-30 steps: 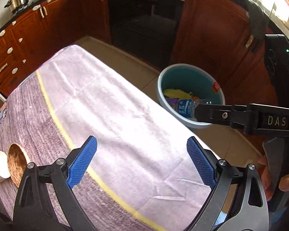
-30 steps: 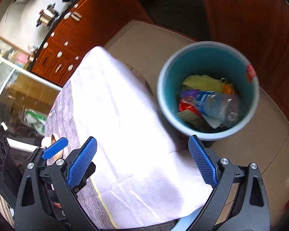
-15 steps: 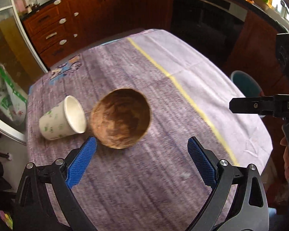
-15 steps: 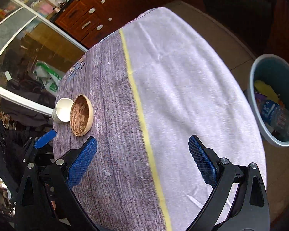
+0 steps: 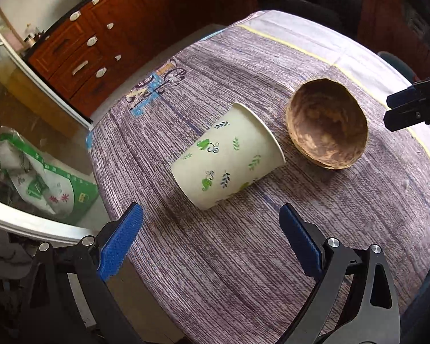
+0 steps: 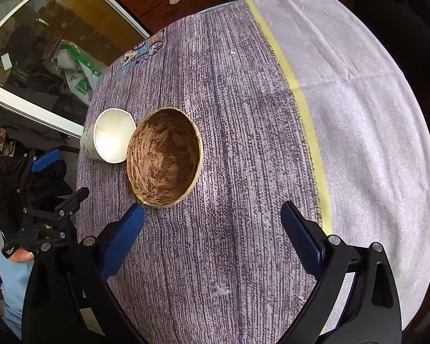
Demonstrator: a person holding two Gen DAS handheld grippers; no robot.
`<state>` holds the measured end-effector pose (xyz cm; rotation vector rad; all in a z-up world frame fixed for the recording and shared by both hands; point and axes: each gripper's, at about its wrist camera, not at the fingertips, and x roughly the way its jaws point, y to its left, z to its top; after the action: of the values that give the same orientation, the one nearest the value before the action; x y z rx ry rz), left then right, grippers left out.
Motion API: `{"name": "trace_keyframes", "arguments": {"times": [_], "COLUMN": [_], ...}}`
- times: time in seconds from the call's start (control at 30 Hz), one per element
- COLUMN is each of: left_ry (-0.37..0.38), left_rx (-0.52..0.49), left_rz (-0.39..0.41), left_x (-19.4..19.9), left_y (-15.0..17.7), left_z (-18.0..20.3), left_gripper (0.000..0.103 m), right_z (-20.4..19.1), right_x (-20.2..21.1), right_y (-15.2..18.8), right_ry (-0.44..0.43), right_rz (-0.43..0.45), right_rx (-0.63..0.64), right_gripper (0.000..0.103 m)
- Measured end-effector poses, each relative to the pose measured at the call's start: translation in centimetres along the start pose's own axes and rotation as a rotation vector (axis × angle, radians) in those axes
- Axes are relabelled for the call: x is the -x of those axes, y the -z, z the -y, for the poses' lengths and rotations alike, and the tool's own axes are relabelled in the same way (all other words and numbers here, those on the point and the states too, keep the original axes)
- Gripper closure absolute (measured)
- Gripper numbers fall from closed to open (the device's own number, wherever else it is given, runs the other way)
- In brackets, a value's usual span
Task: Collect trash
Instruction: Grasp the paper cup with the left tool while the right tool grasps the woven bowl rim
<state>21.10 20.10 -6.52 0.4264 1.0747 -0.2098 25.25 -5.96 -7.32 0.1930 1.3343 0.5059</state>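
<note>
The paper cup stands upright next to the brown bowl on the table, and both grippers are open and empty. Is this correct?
Not quite. The paper cup lies on its side, its mouth turned toward the brown bowl; the left wrist view shows this clearly. The rest holds: cup beside bowl on the table, and the left gripper and right gripper are open and empty.

The right gripper (image 6: 212, 238) hangs over the purple tablecloth (image 6: 243, 143) with its blue-padded jaws spread wide and nothing between them. Just beyond its left pad sits a brown coconut-shell bowl (image 6: 164, 157), and a white paper cup (image 6: 109, 136) lies on its side touching the bowl's far-left rim, mouth toward the camera. A yellow stripe (image 6: 298, 97) divides the cloth from a paler section. The left gripper (image 6: 48, 189) shows at the table's left edge.
</note>
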Motion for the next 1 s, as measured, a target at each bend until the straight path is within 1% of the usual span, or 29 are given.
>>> {"name": "trace_keyframes", "arguments": {"times": [0.13,0.3,0.4,0.43,0.47,0.5,0.53,0.6,0.67,0.73,0.8,0.87,0.9,0.93,1.0], "left_ry": [0.053,0.129,0.144,0.162,0.187,0.199,0.206,0.227,0.265,0.303,0.317,0.313,0.300,0.286,0.282], "left_rx": [-0.072,-0.159,-0.181,-0.171,-0.154,-0.139,-0.125,-0.086,-0.043,-0.010,0.018,0.036,0.041,0.046,0.074], "left_rz": [0.010,0.018,0.000,0.002,0.005,0.009,0.016,0.020,0.017,0.001,-0.027,-0.055,-0.065,-0.051,-0.057], "left_x": [-1.4,-3.3,-4.6,-4.9,-5.0,-5.0,-4.9,-4.6,-4.2,-4.1,-4.6,-5.3,-5.7,-5.7,-6.0], "left_y": [-1.5,-3.4,-3.7,-3.8,-3.7,-3.7,-3.6,-3.3,-2.9,-2.3,-1.8,-1.5,-1.4,-1.5,-1.9], "left_z": [-0.8,-0.6,-0.1,-0.1,-0.1,-0.2,-0.2,-0.2,-0.1,0.0,0.3,0.6,0.8,0.9,0.7], "left_gripper": [0.007,0.007,0.007,0.009,0.018,0.022,0.024,0.032,0.036,0.042,0.043,0.042,0.042,0.042,0.040], "right_z": [-0.7,-1.4,-1.9,-1.9,-1.9,-1.9,-1.9,-1.7,-1.6,-1.8,-2.3,-2.4,-2.5,-2.7,-3.2], "right_x": [-1.1,-2.2,-2.8,-2.9,-3.1,-3.2,-3.3,-3.6,-4.0,-4.1,-4.4,-4.8,-5.0,-5.1,-5.4], "right_y": [-0.6,-1.2,-1.5,-1.5,-1.5,-1.6,-1.7,-1.9,-2.1,-2.2,-2.3,-2.3,-2.3,-2.3,-2.3], "right_ry": [0.035,0.068,0.083,0.086,0.087,0.088,0.089,0.085,0.058,0.027,0.039,0.023,0.017,0.024,0.030], "right_rz": [-0.004,-0.001,0.000,-0.002,-0.002,-0.001,-0.001,-0.004,-0.006,0.006,0.018,0.018,0.014,0.026,0.031], "right_rx": [0.010,0.022,0.034,0.035,0.033,0.031,0.029,0.024,0.019,0.025,0.049,0.062,0.069,0.084,0.108], "right_gripper": [0.011,0.011,0.011,0.011,0.013,0.023,0.036,0.050,0.055,0.069,0.070,0.083,0.084,0.084,0.084]}}
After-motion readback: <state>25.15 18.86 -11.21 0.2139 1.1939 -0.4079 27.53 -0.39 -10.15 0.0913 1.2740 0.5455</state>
